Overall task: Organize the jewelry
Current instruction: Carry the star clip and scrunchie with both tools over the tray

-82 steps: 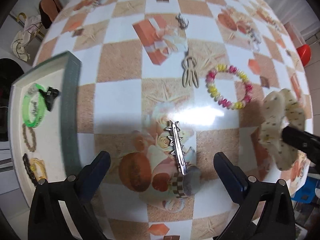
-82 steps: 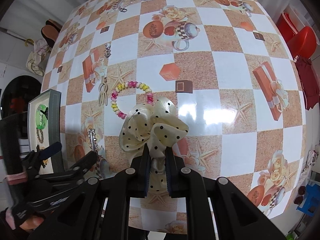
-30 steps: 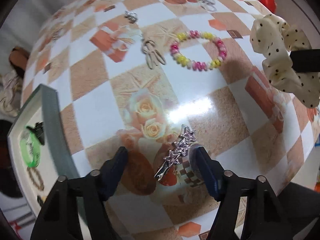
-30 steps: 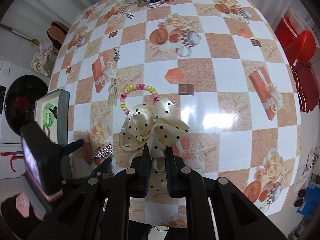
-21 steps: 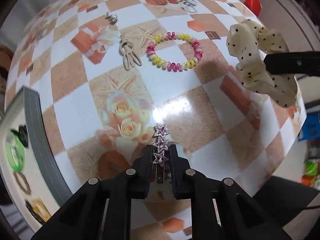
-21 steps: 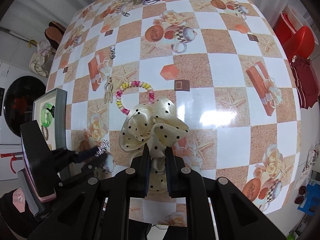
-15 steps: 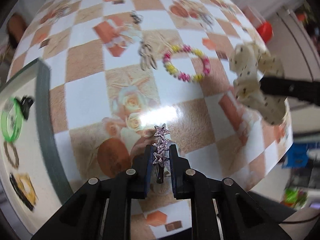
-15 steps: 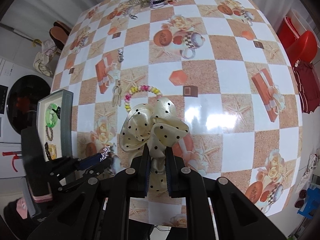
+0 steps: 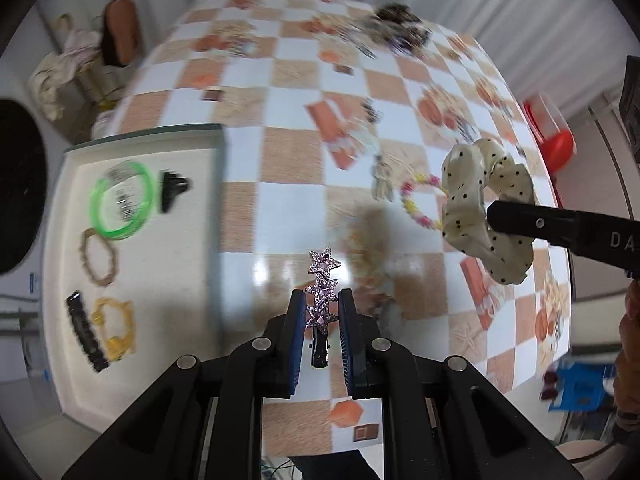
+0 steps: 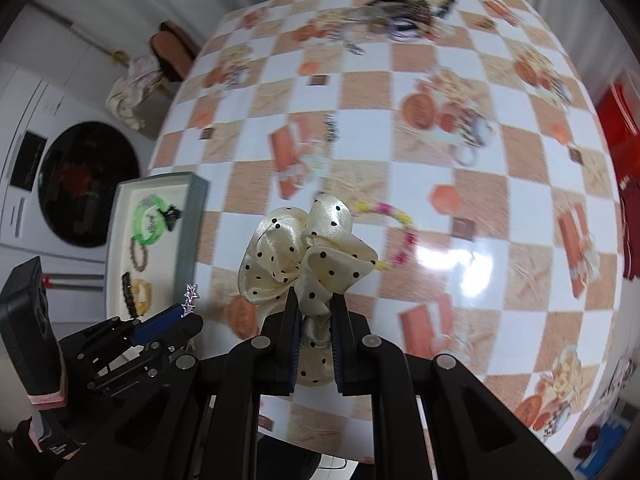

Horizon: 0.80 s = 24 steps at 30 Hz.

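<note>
My left gripper [image 9: 322, 300] is shut on a silver hair clip with pink stars [image 9: 322, 280], held above the table just right of the white jewelry tray [image 9: 136, 280]. The clip [image 10: 190, 295] also shows in the right wrist view, sticking out of the left gripper [image 10: 182, 314]. My right gripper [image 10: 314, 300] is shut on a cream polka-dot scrunchie [image 10: 304, 252], lifted over the table; the scrunchie [image 9: 486, 210] hangs at the right of the left wrist view. The tray [image 10: 120, 256] holds a green bangle [image 9: 122, 200], a black claw clip [image 9: 170, 191], a brown bead bracelet [image 9: 98, 258] and a yellow piece [image 9: 114, 330].
A yellow and pink bead bracelet [image 10: 394, 222] and a beige hair clip [image 9: 382, 180] lie on the checked tablecloth [image 10: 440, 200]. A pile of jewelry [image 10: 400, 12] sits at the far edge. A red stool [image 9: 554, 136] stands right of the table, a washing machine [image 10: 80, 184] left.
My left gripper closed on the star clip and lifted it off the table, swinging toward the tray. My right gripper kept the scrunchie and drifted with it.
</note>
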Available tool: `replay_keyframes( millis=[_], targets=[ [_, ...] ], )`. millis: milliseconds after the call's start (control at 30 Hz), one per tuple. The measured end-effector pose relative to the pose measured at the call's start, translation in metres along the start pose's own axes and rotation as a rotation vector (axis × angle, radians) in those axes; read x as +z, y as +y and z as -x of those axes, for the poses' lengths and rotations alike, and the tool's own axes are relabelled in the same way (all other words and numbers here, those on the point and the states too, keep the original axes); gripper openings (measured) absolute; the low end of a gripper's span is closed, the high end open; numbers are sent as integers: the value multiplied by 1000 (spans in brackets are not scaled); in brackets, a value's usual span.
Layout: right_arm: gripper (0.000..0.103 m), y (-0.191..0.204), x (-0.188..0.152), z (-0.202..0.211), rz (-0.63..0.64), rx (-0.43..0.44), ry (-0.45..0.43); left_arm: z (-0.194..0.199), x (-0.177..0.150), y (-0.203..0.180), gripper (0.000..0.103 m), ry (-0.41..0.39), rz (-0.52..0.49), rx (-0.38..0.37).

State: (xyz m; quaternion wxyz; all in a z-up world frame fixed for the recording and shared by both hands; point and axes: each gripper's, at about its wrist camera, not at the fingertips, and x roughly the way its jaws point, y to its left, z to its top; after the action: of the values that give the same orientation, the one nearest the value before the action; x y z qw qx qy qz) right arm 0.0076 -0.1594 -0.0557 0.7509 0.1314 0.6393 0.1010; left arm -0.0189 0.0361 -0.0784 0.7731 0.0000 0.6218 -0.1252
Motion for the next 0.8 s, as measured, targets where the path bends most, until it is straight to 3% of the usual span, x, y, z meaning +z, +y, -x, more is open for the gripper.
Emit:
replay_keyframes(
  millis=[333,800],
  targets=[
    [14,88,14,-22,191,62,37,29,-33,73,21,-51,174,76],
    [14,201,8,-89,420,85,161,21,-81,172,21,-16,413,225]
  ],
)
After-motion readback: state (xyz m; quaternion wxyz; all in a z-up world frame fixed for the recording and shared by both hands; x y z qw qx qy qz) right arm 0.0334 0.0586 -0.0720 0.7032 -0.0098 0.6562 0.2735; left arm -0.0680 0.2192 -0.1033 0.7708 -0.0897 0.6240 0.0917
